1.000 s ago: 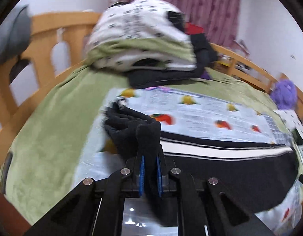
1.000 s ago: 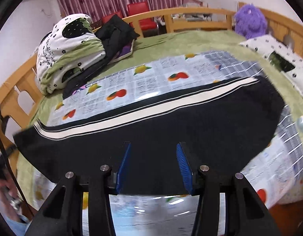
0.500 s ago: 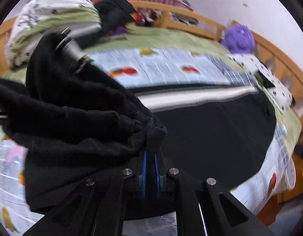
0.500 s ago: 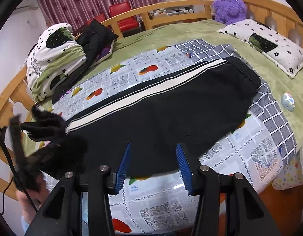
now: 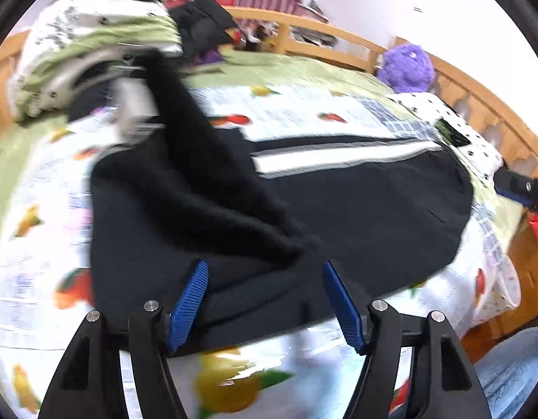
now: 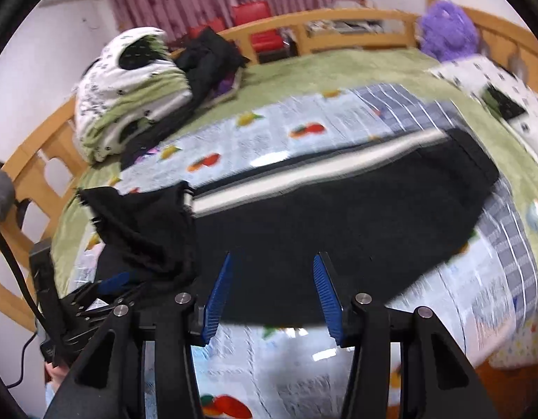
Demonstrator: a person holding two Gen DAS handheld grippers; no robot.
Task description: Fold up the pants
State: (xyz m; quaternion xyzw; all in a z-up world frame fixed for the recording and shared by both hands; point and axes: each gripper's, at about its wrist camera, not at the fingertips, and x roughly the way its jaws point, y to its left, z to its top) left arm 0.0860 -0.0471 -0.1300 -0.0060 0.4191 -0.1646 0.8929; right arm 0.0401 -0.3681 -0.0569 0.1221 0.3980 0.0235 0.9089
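Now, furthest to the left of the left gripper (image 5: 265, 296), a rolled white-and-green quilt (image 5: 94, 35) sits against the wooden bed rail (image 5: 338, 35), well beyond the fingertips. Nearer, the black pants (image 5: 356, 209) lie across the fruit-print sheet (image 5: 35, 244), which spreads out on both sides of the gripper and under it. The pant-leg end is turned back over the rest of the garment in a bunched fold, and the tip of that fold lies between the blue pads (image 5: 188, 300) of the left gripper. Its jaws are opening, spread well apart, and the pads do not press on the cloth. To the right of the fold, the white side stripe (image 5: 338, 160) runs away toward the waistband end. Far to the right, a purple plush toy (image 5: 405, 66) rests by the rail, with a spotted pillow (image 5: 454, 122) just below it.

From the right wrist view, the left gripper appears at the lower left beside the turned-back fold. The right gripper (image 6: 272, 293) hangs over the near edge of the pants, its jaws apart and opening slightly, with nothing between the pads but the flat cloth beyond them. To its right the checked part of the sheet shows, blurred.
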